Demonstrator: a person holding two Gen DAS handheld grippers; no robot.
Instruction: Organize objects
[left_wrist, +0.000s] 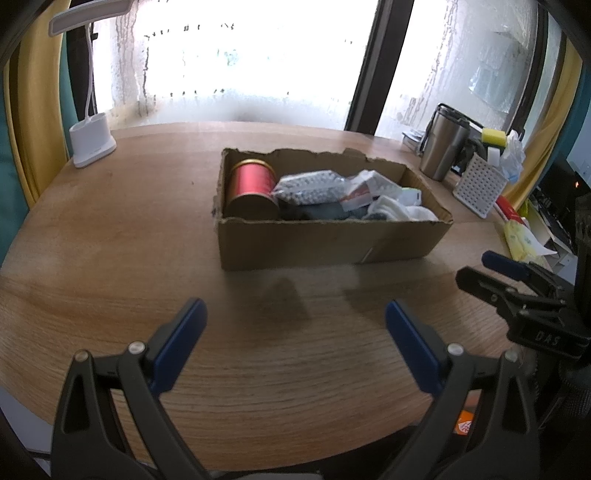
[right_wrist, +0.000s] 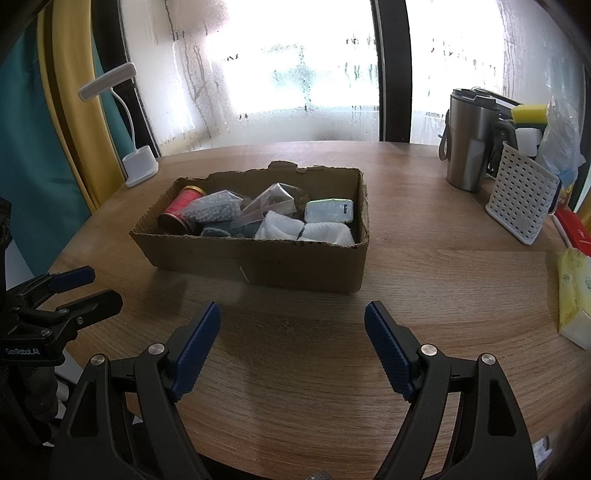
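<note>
A torn cardboard box (left_wrist: 325, 242) (right_wrist: 258, 256) sits mid-table. It holds a red can (left_wrist: 253, 184) (right_wrist: 181, 206) lying on its side, a bag of white beads (left_wrist: 312, 186) (right_wrist: 216, 210), a clear bag (right_wrist: 269, 205), white cloths (right_wrist: 303, 229) (left_wrist: 402, 210), a pale packet (right_wrist: 328, 210) and dark fabric. My left gripper (left_wrist: 295, 314) is open and empty, above bare wood in front of the box. My right gripper (right_wrist: 291, 314) is open and empty, also short of the box. Each gripper shows at the edge of the other's view.
A white lamp base (left_wrist: 92, 142) (right_wrist: 140, 166) stands at the back left. A steel mug (left_wrist: 443, 146) (right_wrist: 469, 140), a white perforated basket (left_wrist: 480, 184) (right_wrist: 521, 195) with sponges, a yellow tissue pack (right_wrist: 574, 291) and a red box (right_wrist: 576, 230) crowd the right side.
</note>
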